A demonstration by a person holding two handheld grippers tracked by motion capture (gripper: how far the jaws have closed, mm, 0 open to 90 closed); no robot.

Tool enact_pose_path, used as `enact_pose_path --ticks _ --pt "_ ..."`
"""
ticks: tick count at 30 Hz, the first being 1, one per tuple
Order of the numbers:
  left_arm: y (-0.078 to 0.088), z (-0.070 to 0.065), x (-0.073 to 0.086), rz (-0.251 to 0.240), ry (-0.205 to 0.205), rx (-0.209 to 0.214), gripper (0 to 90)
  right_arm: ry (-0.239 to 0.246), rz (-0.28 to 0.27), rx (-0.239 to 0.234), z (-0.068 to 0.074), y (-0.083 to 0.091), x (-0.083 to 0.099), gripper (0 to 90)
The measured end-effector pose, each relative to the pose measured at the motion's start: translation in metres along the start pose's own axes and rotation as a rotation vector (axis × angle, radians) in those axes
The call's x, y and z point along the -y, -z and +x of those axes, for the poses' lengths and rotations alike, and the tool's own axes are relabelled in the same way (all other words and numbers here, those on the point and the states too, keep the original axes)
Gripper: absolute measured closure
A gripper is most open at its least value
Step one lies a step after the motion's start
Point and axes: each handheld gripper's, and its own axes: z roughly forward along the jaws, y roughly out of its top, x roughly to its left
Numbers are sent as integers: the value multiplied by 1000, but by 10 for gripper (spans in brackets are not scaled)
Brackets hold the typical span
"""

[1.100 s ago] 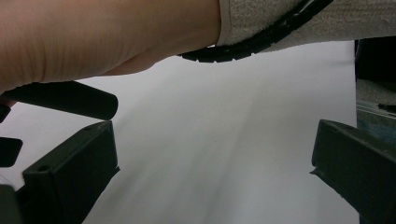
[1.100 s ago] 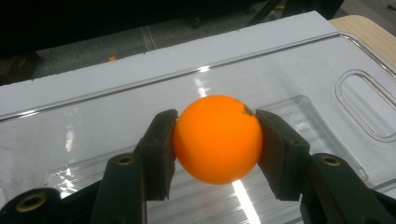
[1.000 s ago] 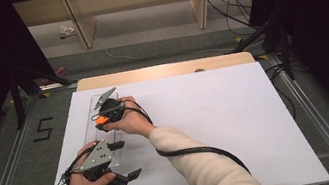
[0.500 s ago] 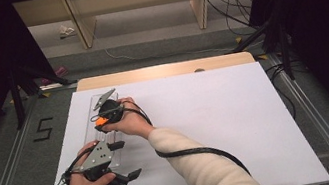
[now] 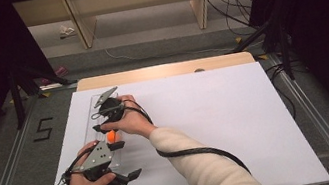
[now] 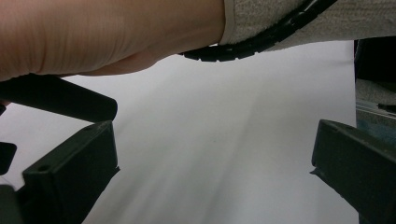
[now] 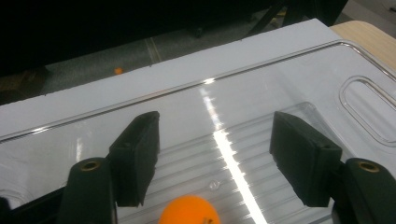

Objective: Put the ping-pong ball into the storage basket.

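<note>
Two grippers work at the sheet's left: in the high view the right gripper (image 5: 105, 113) hangs over a clear tray (image 5: 90, 120), ball (image 5: 111, 136) at its 6 o'clock. Left gripper (image 6: 212, 154) gapes wide on nothing. Right jaws have just been opening, ball (image 7: 189, 211) freed below them; best lift straight, leaving it unnudged.

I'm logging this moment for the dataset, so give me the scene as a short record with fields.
surface: white table top
container: clear plastic tray lying flat at the table's left side
object: orange ball resting on the tray, between the two gripper bodies in the high view
right gripper: above the tray, jaws apart after just opening, ball below them and not pressed by the pads
left gripper: open, nothing between its jaws, over bare table near the front edge
other: right sleeve with the cable running across it
</note>
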Motion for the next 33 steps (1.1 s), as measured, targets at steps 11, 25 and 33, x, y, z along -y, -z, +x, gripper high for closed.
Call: enact_pose_path --ticks 11,25,33 --pt "0 0 0 -1 0 0 0 8 -13 -3 0 9 0 263" --pt "0 0 0 -1 1 -1 0 -4 -36 20 -6 38 8 254" --pt "0 0 0 -2 1 -3 0 -13 -44 34 -10 51 15 252"
